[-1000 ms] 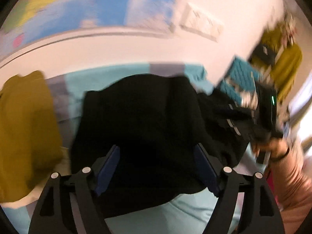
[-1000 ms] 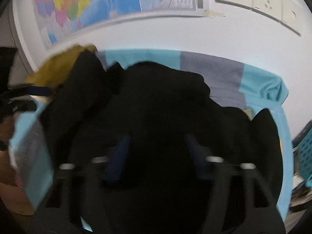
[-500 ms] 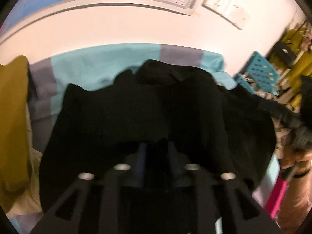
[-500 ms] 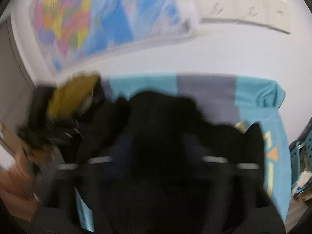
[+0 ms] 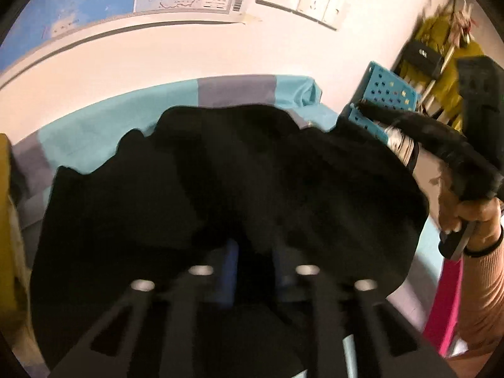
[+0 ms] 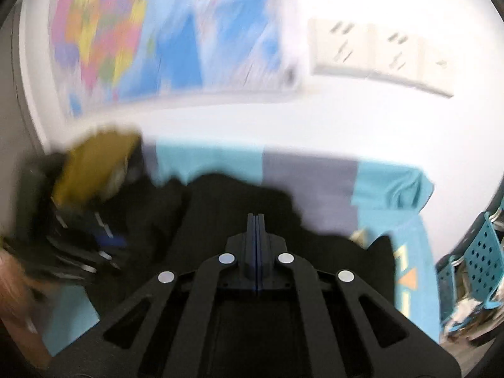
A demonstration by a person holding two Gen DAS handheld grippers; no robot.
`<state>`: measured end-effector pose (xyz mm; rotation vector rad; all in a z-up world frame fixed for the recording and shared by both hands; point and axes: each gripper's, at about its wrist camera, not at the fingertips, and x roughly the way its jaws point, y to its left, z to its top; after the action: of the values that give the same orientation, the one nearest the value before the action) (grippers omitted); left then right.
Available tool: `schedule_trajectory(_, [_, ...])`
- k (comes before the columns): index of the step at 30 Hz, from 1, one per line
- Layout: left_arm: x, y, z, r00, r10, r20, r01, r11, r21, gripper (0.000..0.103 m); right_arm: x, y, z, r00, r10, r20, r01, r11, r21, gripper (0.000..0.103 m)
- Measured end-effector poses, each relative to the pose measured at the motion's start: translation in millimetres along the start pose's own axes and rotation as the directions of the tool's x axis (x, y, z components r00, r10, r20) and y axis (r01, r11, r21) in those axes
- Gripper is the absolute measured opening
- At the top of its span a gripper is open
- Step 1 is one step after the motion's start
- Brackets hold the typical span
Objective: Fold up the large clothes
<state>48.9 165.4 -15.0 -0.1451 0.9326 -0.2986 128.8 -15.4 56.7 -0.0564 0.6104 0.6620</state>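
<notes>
Black garment lifted over the striped bed, both grips unsure.

The left gripper (image 5: 252,260) has its blue fingers close together with the large black fabric garment (image 5: 239,182) bunched over them, seemingly pinching a fold; the right gripper (image 6: 256,220) shows fingers pressed together, though whether cloth sits between them I cannot tell. A thin pinch could slip, dropping the garment crumpled onto the teal-and-grey bedsheet (image 5: 132,116).

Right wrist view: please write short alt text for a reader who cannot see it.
The right gripper, its jaws fully closed, points over a black garment lying on a blue and grey sheet. A mustard cloth lies to the left, and a blurred map hangs on the wall.
</notes>
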Motion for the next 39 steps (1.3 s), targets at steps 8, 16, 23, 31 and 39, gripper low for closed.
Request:
schedule_trajectory(8, [10, 7, 9, 0.999, -0.01, 0.053, 0.011, 1.0, -0.009, 0.011, 53, 20, -31, 0.971, 0.033, -0.235, -0.042, 0.998, -0.035, 0.069])
schedule_trajectory(16, [1, 7, 1, 0.995, -0.021, 0.099, 0.02, 1.0, 0.008, 0.012, 103, 29, -48, 0.926, -0.032, -0.376, -0.016, 0.992, -0.123, 0.002])
schedule_trajectory(23, [-28, 6, 4, 0.978, -0.029, 0.206, 0.021, 0.999, 0.044, 0.012, 13, -10, -14, 0.999, -0.028, -0.046, 0.03, 0.999, 0.038, 0.002])
schedule_trajectory(31, [49, 14, 20, 0.987, 0.157, -0.041, -0.156, 0.987, 0.029, 0.026, 72, -14, -24, 0.964, -0.139, -0.227, 0.133, 0.99, -0.041, 0.003])
schedule_trajectory(39, [-13, 31, 3, 0.976, 0.196, 0.1, -0.194, 0.981, -0.029, 0.058, -9, -40, -37, 0.997, -0.042, -0.06, 0.047, 0.994, 0.099, 0.062])
